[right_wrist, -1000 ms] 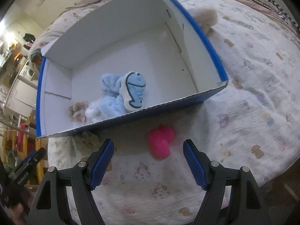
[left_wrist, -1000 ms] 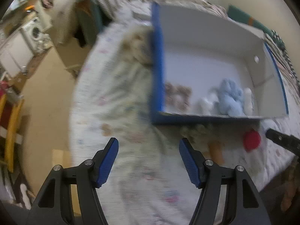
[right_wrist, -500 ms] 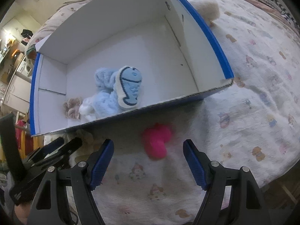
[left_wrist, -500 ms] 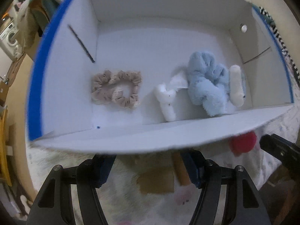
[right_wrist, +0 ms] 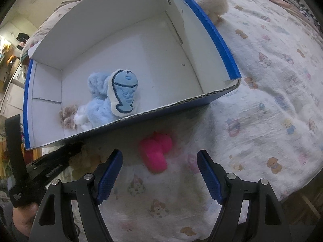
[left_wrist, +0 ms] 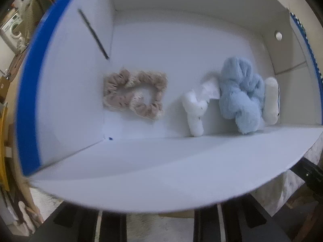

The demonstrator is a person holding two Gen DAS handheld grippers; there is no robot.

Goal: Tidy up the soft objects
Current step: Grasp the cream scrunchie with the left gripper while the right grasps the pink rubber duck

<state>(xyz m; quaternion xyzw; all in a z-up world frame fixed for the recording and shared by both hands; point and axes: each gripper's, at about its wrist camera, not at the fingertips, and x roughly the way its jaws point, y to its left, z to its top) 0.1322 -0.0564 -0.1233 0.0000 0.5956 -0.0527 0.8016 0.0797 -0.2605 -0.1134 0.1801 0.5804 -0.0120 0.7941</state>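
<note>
A white box with blue outside (right_wrist: 218,42) lies on the bed and holds a beige scrunchie (left_wrist: 135,93), a small white plush (left_wrist: 193,111) and a fluffy blue plush (left_wrist: 240,94) with a blue-and-cream face patch (right_wrist: 124,93). A pink soft toy (right_wrist: 156,151) lies on the blanket before the box, just ahead of my open, empty right gripper (right_wrist: 159,175). My left gripper (right_wrist: 66,157) reaches under the box's near wall (left_wrist: 171,167), which hides its fingertips. A yellowish soft thing (right_wrist: 84,161) lies there.
A cream plush (right_wrist: 214,4) lies on the blanket behind the box's right wall. The patterned blanket (right_wrist: 272,100) spreads to the right and drops off at the bed's edge. A washing machine (left_wrist: 12,30) and room furniture stand far left.
My left gripper has pushed forward to the box's near wall, whose rim now hides its fingertips. My right gripper has edged closer to the pink toy.
</note>
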